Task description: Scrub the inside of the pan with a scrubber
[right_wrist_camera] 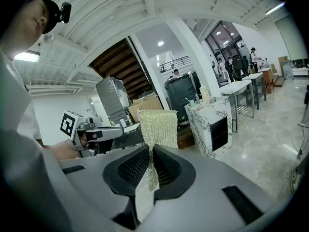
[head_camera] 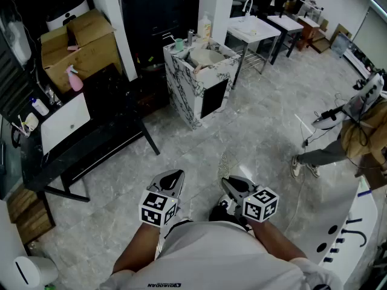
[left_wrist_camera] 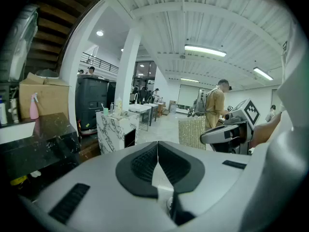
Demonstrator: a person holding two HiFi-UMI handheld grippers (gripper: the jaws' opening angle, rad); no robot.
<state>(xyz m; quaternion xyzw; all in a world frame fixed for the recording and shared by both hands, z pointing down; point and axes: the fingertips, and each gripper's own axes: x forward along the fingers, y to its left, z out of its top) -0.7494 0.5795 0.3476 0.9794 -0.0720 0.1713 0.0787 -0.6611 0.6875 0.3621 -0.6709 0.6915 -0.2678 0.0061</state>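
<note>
Reference landmark: the marble-patterned cabinet (head_camera: 184,95), which stands on the grey tiled floor (head_camera: 260,132).

1. The left gripper (head_camera: 172,179) is held close to the person's body, well apart from the cabinet on its near side, and points toward it. Its 2 jaws are pressed fully together with nothing between them.
2. The right gripper (head_camera: 237,185) is just beside the left gripper, on the same near side of the cabinet. Its 2 jaws are clamped on the scrubber (right_wrist_camera: 155,124), a pale metallic mesh sheet. The lower part of the sheet is pinched between the pads. The rest stands upright above the jaw tips, in the air and well apart from the cabinet.
3. A light-coloured basin (head_camera: 205,57) is recessed in the cabinet top. Whether a pan lies in it cannot be told.
4. Left of the cabinet stands a black table (head_camera: 97,132). A pink spray bottle (head_camera: 75,79) and cardboard boxes (head_camera: 78,38) are near its far end.
5. Behind the cabinet stand white tables (head_camera: 254,28).
6. Right of the cabinet, well apart from it, is a person in a tan top (head_camera: 363,132).
</note>
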